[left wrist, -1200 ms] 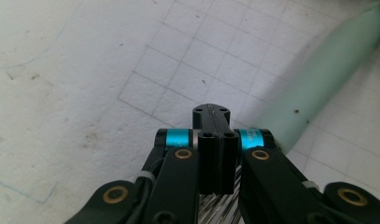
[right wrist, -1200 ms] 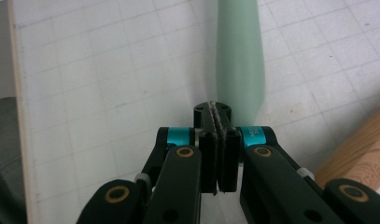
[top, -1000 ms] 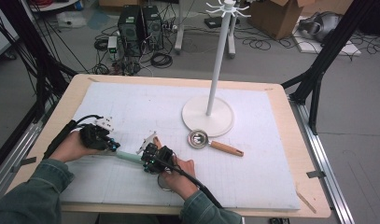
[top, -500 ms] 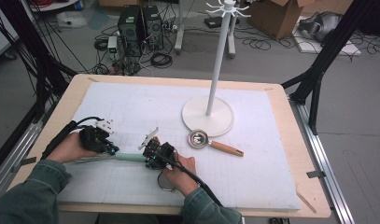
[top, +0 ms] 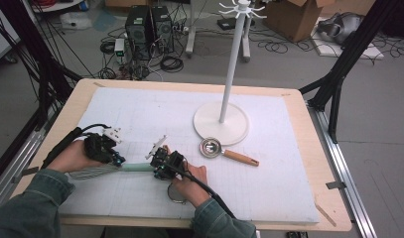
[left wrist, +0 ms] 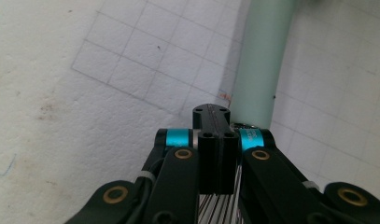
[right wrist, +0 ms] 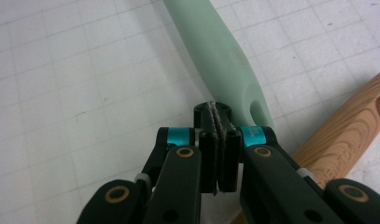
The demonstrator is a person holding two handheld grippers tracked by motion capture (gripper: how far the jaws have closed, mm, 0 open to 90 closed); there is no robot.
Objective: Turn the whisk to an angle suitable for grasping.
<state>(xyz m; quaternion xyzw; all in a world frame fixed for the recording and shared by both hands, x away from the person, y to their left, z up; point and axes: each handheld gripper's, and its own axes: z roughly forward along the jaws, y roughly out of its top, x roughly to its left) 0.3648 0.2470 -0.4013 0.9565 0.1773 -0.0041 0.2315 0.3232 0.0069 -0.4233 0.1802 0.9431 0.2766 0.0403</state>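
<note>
The pale green whisk with a plastic handle and wire loops (top: 135, 167) lay flat on the white gridded mat of the desk (top: 289, 188), to the left of the white round-based stand with a tall pole (top: 222, 121). The left tongs (top: 117, 159) rested at the wire end of the whisk, fully closed and holding nothing. The right tongs (top: 157, 171) rested at the handle's end, also fully closed and empty. A steel scoop with a wooden handle (top: 227, 152) lay just below the stand's base.
</note>
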